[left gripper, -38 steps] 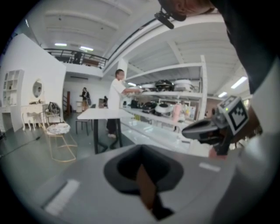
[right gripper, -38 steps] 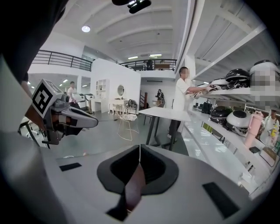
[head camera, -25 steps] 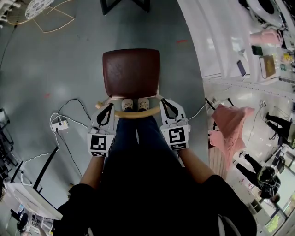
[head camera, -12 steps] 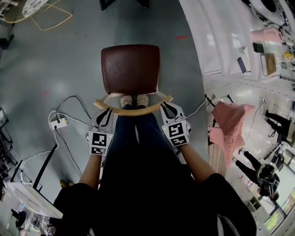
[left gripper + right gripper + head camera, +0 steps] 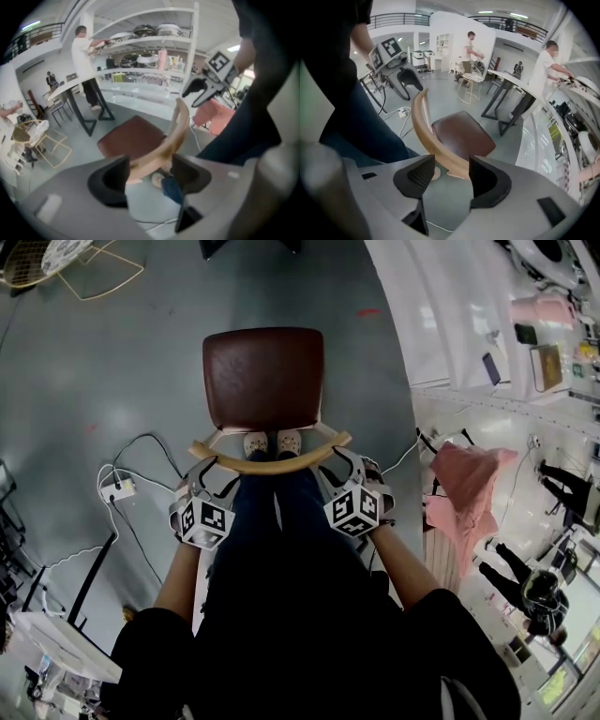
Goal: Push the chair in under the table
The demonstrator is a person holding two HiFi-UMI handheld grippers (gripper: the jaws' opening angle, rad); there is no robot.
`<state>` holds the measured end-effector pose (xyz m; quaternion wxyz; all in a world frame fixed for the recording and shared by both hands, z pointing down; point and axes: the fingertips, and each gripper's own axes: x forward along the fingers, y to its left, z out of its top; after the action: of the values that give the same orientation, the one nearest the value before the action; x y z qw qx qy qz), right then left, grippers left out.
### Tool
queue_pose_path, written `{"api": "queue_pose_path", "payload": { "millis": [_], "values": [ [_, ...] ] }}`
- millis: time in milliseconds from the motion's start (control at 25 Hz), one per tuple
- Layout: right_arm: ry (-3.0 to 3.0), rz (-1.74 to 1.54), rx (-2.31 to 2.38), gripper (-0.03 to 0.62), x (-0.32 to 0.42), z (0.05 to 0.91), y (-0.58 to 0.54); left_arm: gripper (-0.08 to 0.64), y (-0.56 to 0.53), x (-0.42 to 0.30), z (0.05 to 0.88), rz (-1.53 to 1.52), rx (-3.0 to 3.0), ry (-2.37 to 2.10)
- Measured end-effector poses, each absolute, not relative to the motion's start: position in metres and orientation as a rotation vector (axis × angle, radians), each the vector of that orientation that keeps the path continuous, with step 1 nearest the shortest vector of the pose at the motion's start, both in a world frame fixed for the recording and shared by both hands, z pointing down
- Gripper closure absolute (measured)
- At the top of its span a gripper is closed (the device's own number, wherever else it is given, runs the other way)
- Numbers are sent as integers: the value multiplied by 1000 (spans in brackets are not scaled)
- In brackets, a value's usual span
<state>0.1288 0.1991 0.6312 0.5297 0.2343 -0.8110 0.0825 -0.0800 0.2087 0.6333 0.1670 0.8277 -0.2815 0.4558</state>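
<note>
- The chair (image 5: 263, 379), with a brown padded seat and a curved wooden backrest (image 5: 270, 462), stands on the grey floor (image 5: 112, 371) right in front of the person, its backrest just beside their legs (image 5: 272, 521)
- The long white table (image 5: 431, 324) runs along the right of the head view, and the chair stands apart from it, not under it
- The left gripper (image 5: 150, 176) straddles the left end of the backrest; its jaws are opening, with the wood between them lying close to one pad and a gap at the other
- The right gripper (image 5: 447, 176) straddles the right end; its jaws are opening too, with the wood between them and clear of both pads
- A white power strip (image 5: 120, 491) and its cable lie on the floor left of the chair
</note>
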Motion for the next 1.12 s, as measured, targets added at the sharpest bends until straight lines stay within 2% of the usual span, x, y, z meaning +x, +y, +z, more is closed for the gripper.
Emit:
{"api": "queue_pose_path", "payload": {
  "millis": [240, 440, 1120],
  "values": [
    [-1786, -95, 392, 393, 134, 656, 205, 268, 211, -80, 651, 1619, 2435, -701],
    [-1717, -205, 421, 394, 134, 662, 196, 284, 209, -82, 662, 1812, 2465, -681],
    [-1674, -259, 433, 394, 132, 663, 175, 282, 190, -84, 664, 1825, 2507, -677]
  ]
}}
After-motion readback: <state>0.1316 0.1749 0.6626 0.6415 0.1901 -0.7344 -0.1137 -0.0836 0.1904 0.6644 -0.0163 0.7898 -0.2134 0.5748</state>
